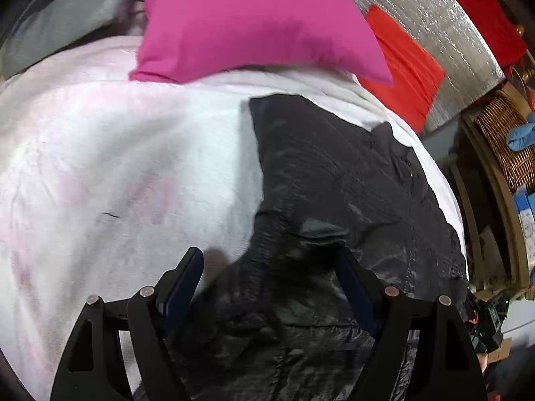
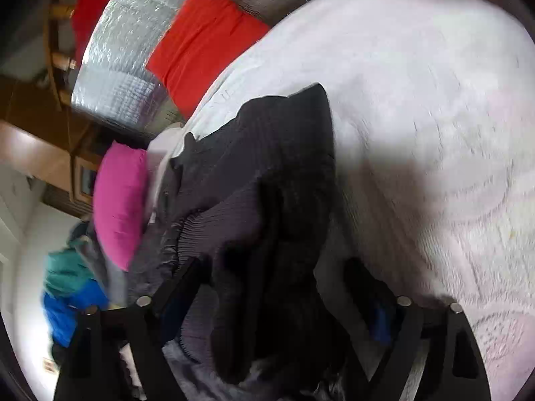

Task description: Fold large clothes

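Observation:
A large black jacket (image 1: pixel 337 180) lies on the pale pink-white bed cover (image 1: pixel 117 173), stretching from near the pillows down to my left gripper. My left gripper (image 1: pixel 269 264) is open, its jaws wide apart over the jacket's ribbed hem, touching nothing that I can see. In the right wrist view the same jacket (image 2: pixel 267 173) lies bunched, with its ribbed cuff or hem toward the lower left. My right gripper (image 2: pixel 274 270) is open, with dark jacket cloth between its spread fingers. The view is blurred.
A magenta pillow (image 1: pixel 247 23) and a red pillow (image 1: pixel 404 67) lie at the bed's head against a silver foil wall (image 1: pixel 434 20). A wicker basket (image 1: pixel 505 140) and shelves stand to the right. Blue and teal clothes (image 2: pixel 72 287) lie beyond the bed's edge.

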Demonstrator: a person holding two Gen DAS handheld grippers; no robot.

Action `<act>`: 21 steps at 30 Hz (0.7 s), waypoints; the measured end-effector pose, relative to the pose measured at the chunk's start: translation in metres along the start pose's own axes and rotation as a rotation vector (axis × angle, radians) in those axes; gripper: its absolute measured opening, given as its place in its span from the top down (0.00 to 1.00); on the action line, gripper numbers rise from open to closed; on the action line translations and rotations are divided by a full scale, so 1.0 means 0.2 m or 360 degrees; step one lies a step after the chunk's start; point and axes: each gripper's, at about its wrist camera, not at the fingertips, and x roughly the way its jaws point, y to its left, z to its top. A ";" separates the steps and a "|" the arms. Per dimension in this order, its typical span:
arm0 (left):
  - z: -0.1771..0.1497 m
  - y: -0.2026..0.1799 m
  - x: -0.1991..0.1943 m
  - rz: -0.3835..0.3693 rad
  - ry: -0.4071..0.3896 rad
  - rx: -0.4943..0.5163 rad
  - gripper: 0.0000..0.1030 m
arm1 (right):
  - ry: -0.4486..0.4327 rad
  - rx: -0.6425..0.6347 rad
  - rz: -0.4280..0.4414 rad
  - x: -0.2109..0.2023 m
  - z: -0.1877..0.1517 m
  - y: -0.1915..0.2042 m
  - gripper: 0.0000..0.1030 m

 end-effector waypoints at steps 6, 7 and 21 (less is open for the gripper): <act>-0.02 -0.09 0.03 0.0022 -0.0050 0.0052 0.52 | -0.0074 -0.0158 -0.0181 -0.01 -0.02 0.14 0.64; -0.03 -0.11 0.02 0.0038 -0.0067 0.0080 0.56 | -0.0117 -0.0215 -0.0204 -0.04 -0.03 0.18 0.68; -0.14 -0.22 0.01 0.0238 -0.0022 0.0336 0.32 | -0.0235 -0.0193 -0.0492 0.00 -0.11 0.23 0.42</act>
